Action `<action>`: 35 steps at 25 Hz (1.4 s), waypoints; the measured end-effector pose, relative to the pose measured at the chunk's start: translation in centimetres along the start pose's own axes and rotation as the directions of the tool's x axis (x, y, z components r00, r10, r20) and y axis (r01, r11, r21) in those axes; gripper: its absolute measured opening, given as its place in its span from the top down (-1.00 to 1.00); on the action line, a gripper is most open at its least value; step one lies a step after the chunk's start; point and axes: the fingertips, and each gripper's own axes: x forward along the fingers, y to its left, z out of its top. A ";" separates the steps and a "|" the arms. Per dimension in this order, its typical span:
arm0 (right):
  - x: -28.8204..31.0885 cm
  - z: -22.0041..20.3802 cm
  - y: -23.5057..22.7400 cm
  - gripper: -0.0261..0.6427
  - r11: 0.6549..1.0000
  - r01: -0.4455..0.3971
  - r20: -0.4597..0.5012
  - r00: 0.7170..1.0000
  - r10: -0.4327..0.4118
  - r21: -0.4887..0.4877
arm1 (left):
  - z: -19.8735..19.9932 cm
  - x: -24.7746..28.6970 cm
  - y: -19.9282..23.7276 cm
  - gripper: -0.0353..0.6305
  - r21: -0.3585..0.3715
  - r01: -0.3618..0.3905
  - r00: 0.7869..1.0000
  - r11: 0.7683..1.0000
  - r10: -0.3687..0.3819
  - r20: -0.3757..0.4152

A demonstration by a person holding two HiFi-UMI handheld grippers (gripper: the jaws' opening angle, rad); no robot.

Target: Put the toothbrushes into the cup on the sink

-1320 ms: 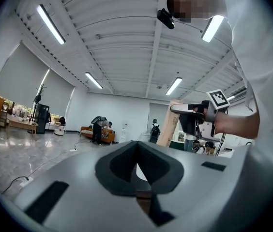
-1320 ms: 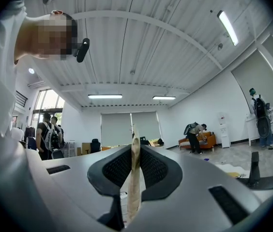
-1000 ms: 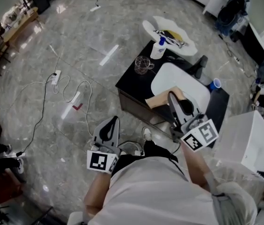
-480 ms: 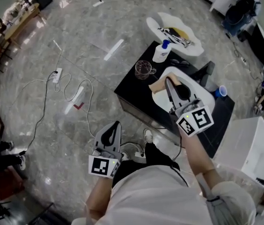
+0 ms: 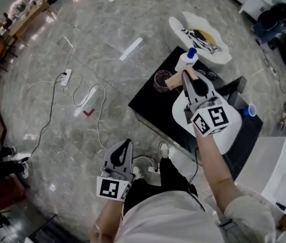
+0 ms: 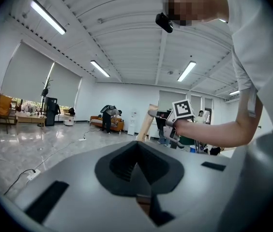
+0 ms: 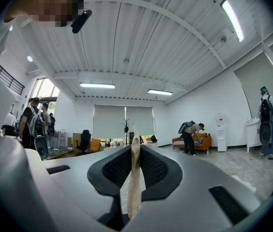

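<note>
- The right gripper (image 5: pixel 185 78) reaches out over the far end of the white sink (image 5: pixel 230 135), with its marker cube above the basin.
- Its jaws are pinched narrow on a flat tan toothbrush (image 5: pixel 174 81). In the right gripper view the piece stands edge-on between the ribbed pads.
- The toothbrush sticks out past the sink's far-left edge, and its free end shows against the rim of the glass cup (image 5: pixel 160 80). Whether the two touch, I cannot tell.
- The cup stands on the black table (image 5: pixel 150 103), just beside the sink's far-left corner.
- A white bottle (image 5: pixel 186 61) with a blue cap stands just beyond the sink's far end, near the cup.
- The left gripper (image 5: pixel 124 146) hangs well apart from the sink, on its near-left side, over the floor by the person's legs. Its jaws are together, with nothing between them.
</note>
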 end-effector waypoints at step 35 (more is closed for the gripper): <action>4.9 -16.1 -7.5 0.74 0.911 0.160 -0.093 0.986 -0.135 0.380 | -6.8 6.9 1.1 0.89 -0.090 -0.005 0.993 0.996 -0.006 -0.119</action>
